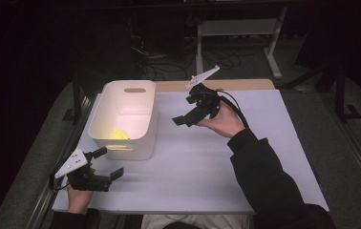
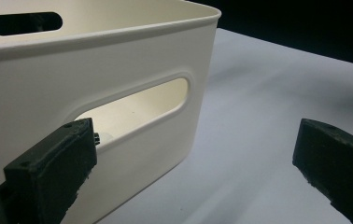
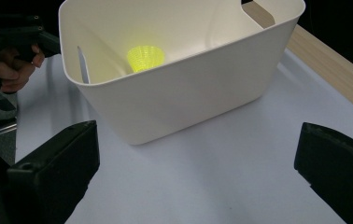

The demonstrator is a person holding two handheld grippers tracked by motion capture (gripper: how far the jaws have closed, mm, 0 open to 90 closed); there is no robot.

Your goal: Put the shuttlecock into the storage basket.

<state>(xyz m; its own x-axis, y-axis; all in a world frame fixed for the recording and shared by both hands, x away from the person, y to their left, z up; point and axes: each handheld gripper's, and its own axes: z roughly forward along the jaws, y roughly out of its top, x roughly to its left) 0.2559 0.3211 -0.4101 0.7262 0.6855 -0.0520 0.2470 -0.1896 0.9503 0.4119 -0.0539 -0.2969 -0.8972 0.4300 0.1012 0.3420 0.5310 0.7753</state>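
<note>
A white plastic bin (image 1: 143, 112) with handle slots stands on the left part of the white table (image 1: 245, 157). Inside it lies a yellow mesh cone (image 3: 145, 57), seen as a yellow patch (image 1: 118, 133) from above. My left gripper (image 1: 109, 162) rests near the table's front left corner, just in front of the bin, open and empty. In its own view the jaws (image 2: 193, 158) stand wide before the bin's near wall (image 2: 95, 84) and its slot. My right gripper (image 1: 185, 109) is held above the table to the right of the bin, open and empty, facing the bin (image 3: 179, 98).
A wooden strip (image 1: 207, 85) runs along the table's far edge. A metal frame and cables (image 1: 236, 38) stand on the dark floor behind. In the right gripper view, the person's other hand (image 3: 11, 65) shows beyond the bin.
</note>
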